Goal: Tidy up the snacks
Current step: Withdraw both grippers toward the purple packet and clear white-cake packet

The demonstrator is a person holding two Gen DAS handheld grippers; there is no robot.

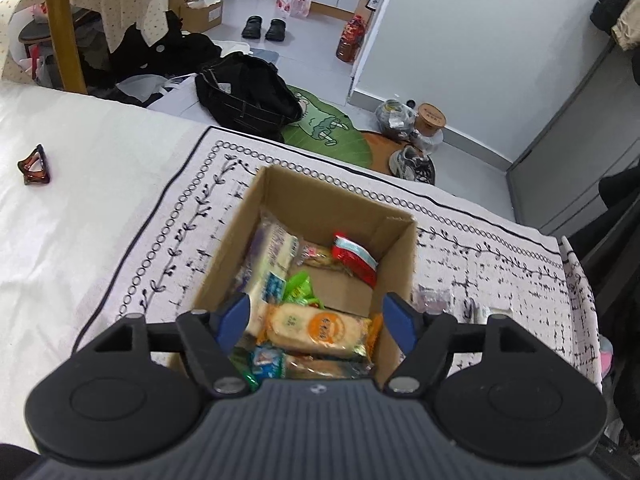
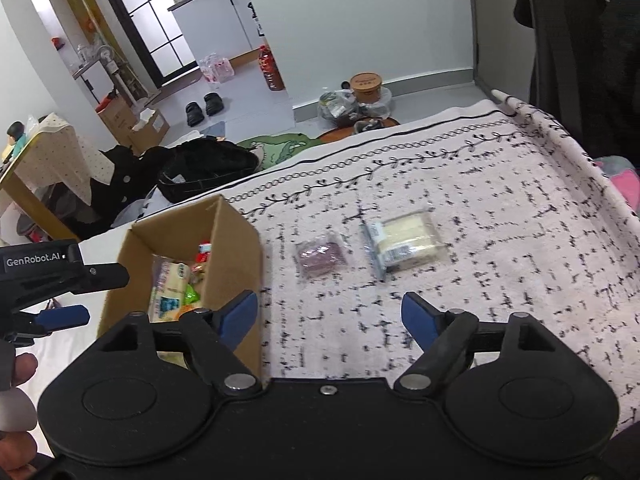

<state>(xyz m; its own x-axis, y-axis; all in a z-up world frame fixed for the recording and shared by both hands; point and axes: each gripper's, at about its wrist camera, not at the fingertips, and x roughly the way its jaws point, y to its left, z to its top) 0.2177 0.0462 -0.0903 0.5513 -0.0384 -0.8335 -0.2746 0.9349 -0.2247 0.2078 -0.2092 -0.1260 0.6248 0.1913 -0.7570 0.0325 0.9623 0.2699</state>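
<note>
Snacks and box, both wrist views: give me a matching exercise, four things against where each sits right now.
Things:
1. purple snack packet
2. pale cake packet
3. red wrapper
4. brown hair clip

Places:
A. inside the cardboard box, near its far corner
B. on the plain white sheet, left of the patterned cloth
C. on the patterned cloth, just right of the box
D. on the patterned cloth, farther right of the box

Pairs: 1-C, 2-D, 3-A, 4-B
</note>
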